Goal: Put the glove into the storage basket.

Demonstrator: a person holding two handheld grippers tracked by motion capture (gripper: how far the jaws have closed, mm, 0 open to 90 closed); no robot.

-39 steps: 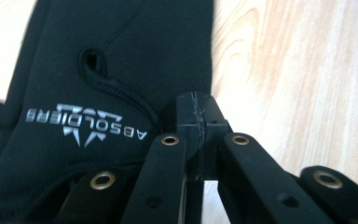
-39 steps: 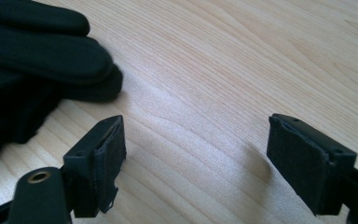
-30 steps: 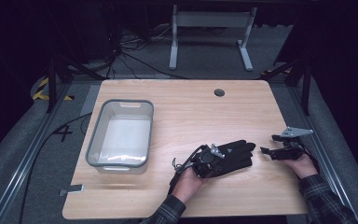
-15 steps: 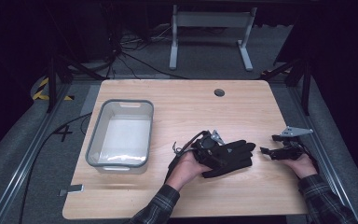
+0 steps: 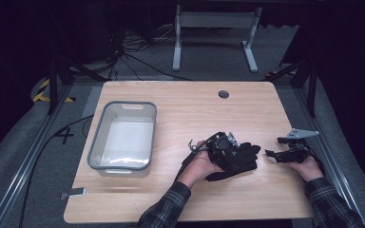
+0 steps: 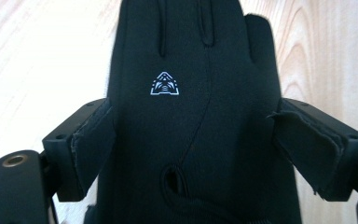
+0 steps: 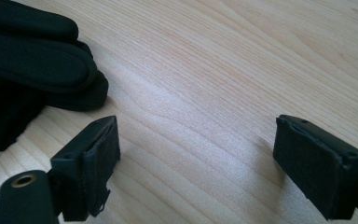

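Observation:
A black glove [image 5: 242,156] lies flat on the wooden table [image 5: 185,109], right of centre near the front; it may be two gloves stacked, which I cannot tell. My left gripper [image 5: 229,148] hovers over its cuff end. In the left gripper view the glove [image 6: 191,70], with a small white triangular logo, runs between the jaws of the left gripper [image 6: 191,140]. Those jaws have just been opening and stand wide, pads [image 6: 93,140] beside its edges without pressing. My right gripper [image 5: 275,148] rests open to the glove's right, with bare wood between its jaws [image 7: 196,158] and the glove's fingertips [image 7: 32,60] off to the left.
A grey plastic bin [image 5: 97,142] with a pale inside stands on the table's left half. A round cable hole [image 5: 224,94] sits near the far edge. Beyond the table are a metal stand [image 5: 214,28] and cables on the floor.
The left hand has moved right and slightly away from me, over the glove. Its jaws have opened. The right hand and the bin have kept still.

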